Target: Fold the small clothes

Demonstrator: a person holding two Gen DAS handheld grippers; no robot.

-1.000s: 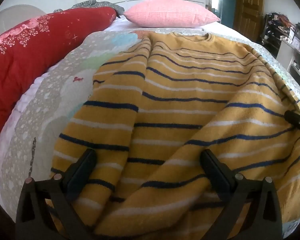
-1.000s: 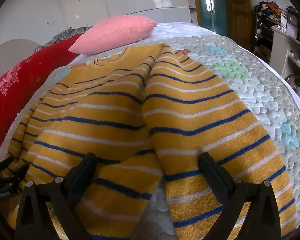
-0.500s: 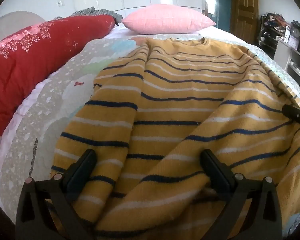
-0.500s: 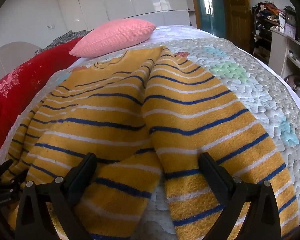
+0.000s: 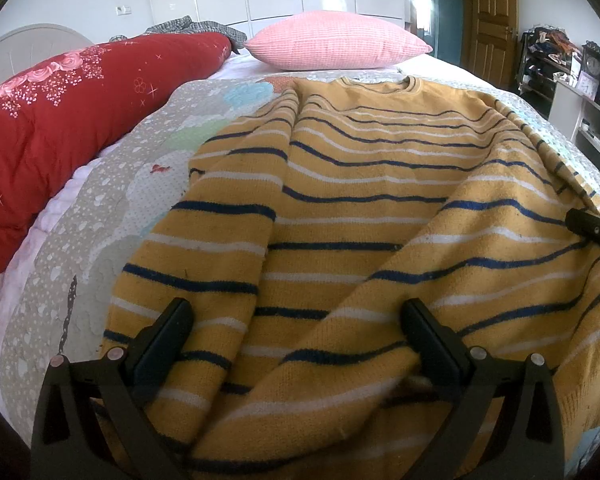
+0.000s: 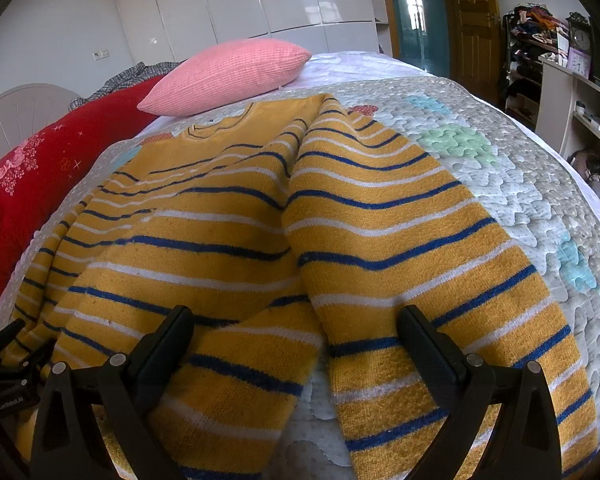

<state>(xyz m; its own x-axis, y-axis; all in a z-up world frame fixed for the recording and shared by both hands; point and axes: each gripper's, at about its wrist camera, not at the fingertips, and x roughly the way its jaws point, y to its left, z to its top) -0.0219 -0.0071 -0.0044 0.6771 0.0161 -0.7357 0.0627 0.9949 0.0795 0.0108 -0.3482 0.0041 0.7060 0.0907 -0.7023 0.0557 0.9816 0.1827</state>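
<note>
A mustard-yellow knitted sweater with navy and white stripes (image 5: 360, 216) is spread on the quilted bed (image 6: 540, 184), collar at 12 o'clock. Left tongs (image 5: 296, 340) and right tongs (image 6: 294, 340) are held open over the hem. Folding appears unstarted; gripping the hem seems required next.

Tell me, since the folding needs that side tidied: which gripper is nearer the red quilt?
Left. The left gripper sits at the sweater's hem nearest the red quilt; the right gripper works the far sleeve.

The sweater (image 5: 360, 208) is mustard yellow with navy and white stripes. It lies spread on the bed, neckline toward the pillow, sleeves alongside the body, fabric loosely wrinkled.
</note>
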